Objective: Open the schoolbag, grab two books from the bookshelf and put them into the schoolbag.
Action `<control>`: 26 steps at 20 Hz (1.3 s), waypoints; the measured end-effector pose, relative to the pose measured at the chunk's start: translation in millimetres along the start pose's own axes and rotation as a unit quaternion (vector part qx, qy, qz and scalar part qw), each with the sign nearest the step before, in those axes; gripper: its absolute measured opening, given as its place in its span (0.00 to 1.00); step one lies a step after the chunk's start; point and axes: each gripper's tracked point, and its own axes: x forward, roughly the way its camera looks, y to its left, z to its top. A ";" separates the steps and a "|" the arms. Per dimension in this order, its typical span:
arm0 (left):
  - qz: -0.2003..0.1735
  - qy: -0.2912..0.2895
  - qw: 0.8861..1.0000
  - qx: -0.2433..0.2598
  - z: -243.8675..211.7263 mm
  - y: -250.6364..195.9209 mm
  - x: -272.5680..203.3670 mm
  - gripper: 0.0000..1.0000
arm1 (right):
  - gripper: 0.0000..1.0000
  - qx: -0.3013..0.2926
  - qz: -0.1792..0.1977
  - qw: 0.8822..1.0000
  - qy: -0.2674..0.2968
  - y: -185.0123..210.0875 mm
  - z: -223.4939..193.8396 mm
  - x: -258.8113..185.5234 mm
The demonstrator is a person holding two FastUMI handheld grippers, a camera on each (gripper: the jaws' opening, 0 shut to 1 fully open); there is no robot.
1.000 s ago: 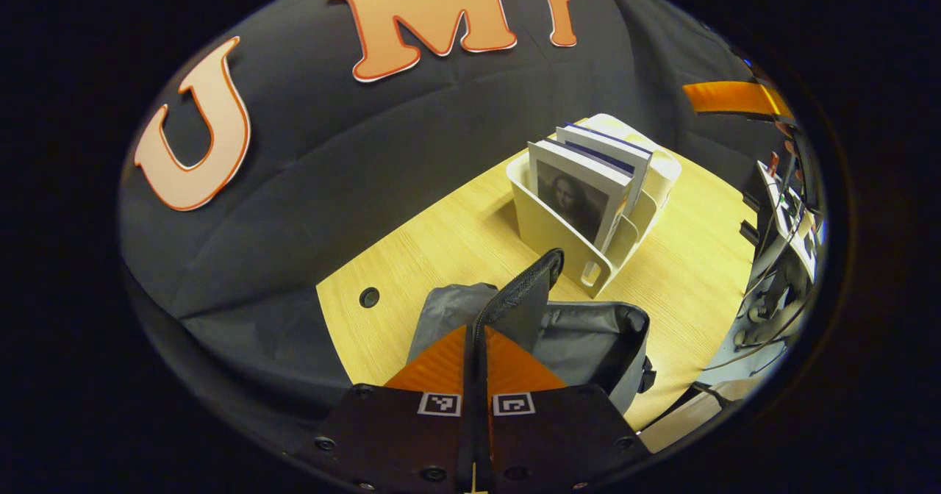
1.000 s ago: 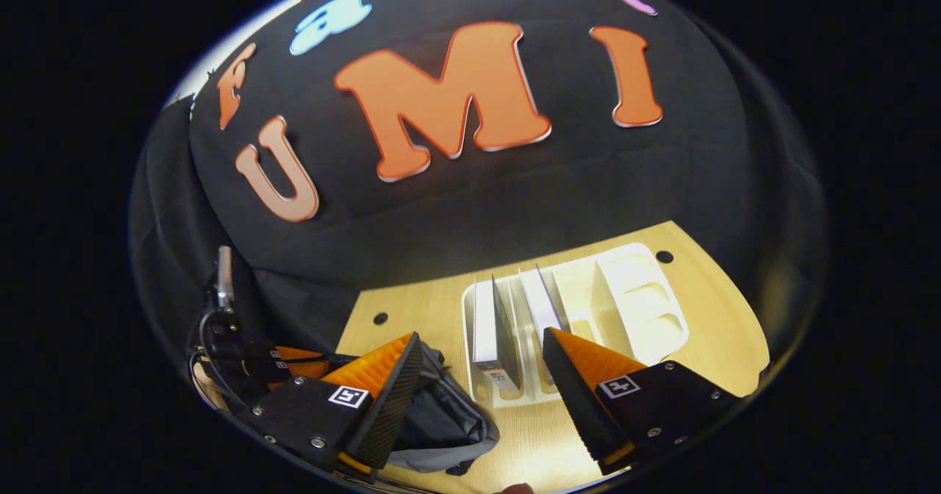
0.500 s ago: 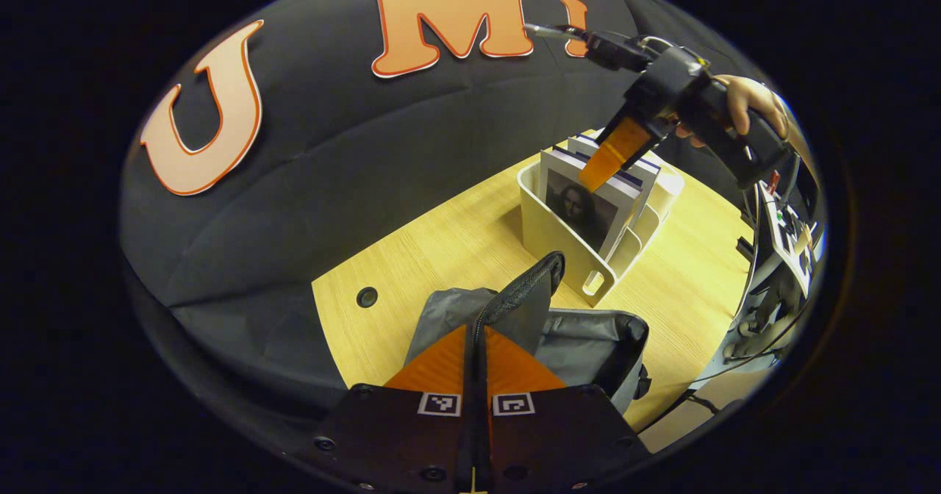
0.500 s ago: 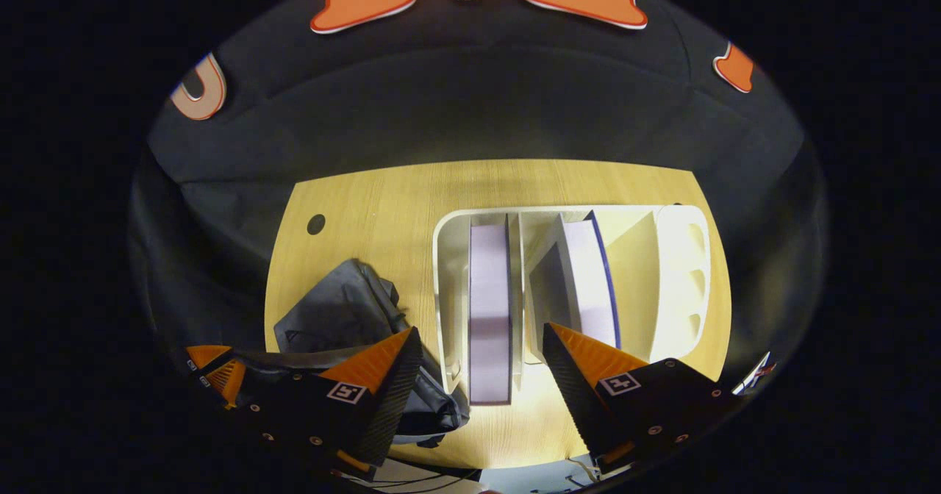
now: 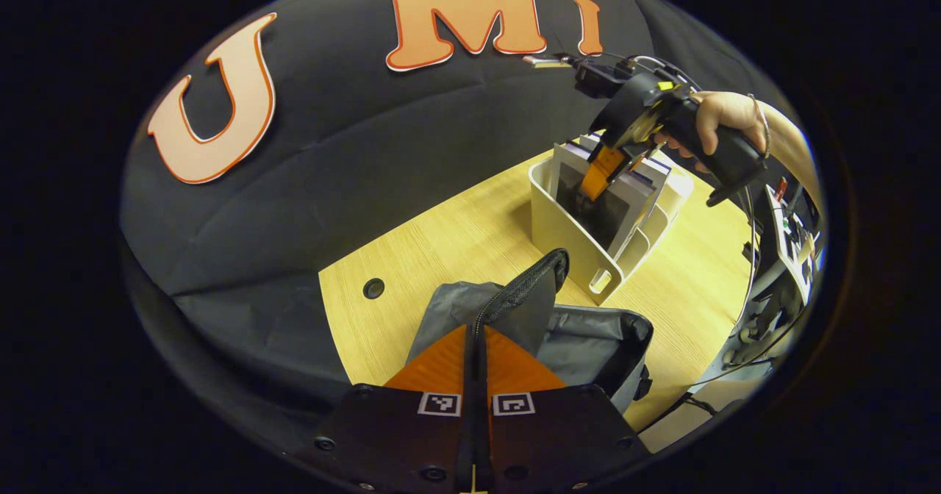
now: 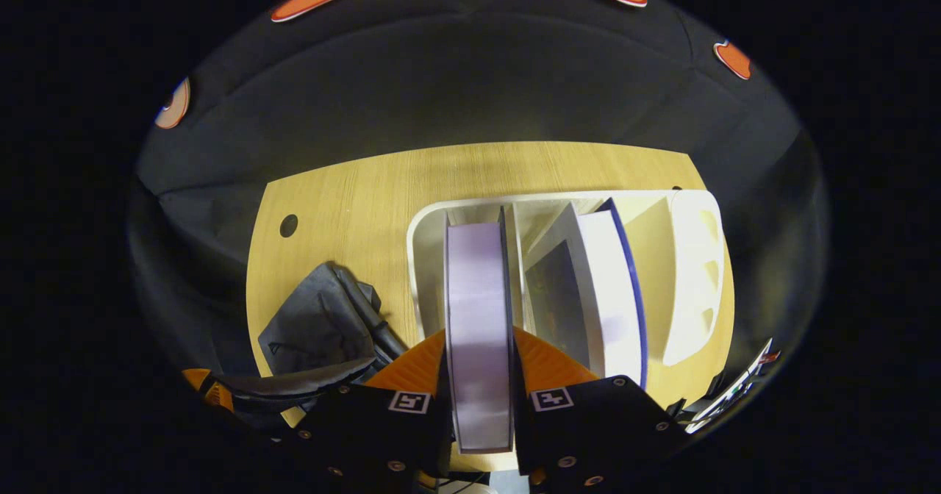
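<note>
On the light wooden table (image 5: 456,237) stands a cream plastic bookshelf with several upright compartments (image 6: 691,273), and near it lies the grey fabric schoolbag with a black zipper edge (image 5: 588,339). In the right gripper view, the right gripper (image 6: 479,376) comes from above onto the first book with pale page edges and a dark cover (image 6: 478,310), which stands upright in the left compartment of the bookshelf. Both fingers lie against the two sides of this book, so the gripper is closed on it, with the jaws only as wide as the book is thick. A second book with a blue cover edge (image 6: 610,295) leans in the next compartment to the right, and the compartments further right have only cream dividers. In the left gripper view, the left gripper (image 5: 476,347) has its two fingers pressed together on the black zipper edge of the schoolbag, and it holds this edge up, so the mouth of the bag is open toward the right side. Behind the bag, in the same view, the bookshelf (image 5: 573,237) stands far on the table, and a person's hand (image 5: 724,123) holds the right gripper (image 5: 599,174) down into it, at the front book. A round dark hole (image 5: 373,288) is in the table, left of the bag.
</note>
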 end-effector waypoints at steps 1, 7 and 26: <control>0.000 0.001 1.000 0.000 -0.8 1.1 -0.2 0.01 | 0.35 0.005 0.009 1.000 -0.011 1.0 1.9 -16.6; -0.009 0.005 1.000 0.005 -2.9 3.6 2.9 0.01 | 0.34 0.050 0.052 0.989 -0.130 -21.6 -1.3 -142.8; -0.042 -0.012 0.999 0.012 17.5 -29.7 -21.9 0.01 | 0.32 0.450 0.337 0.815 -0.137 79.9 -189.8 -7.2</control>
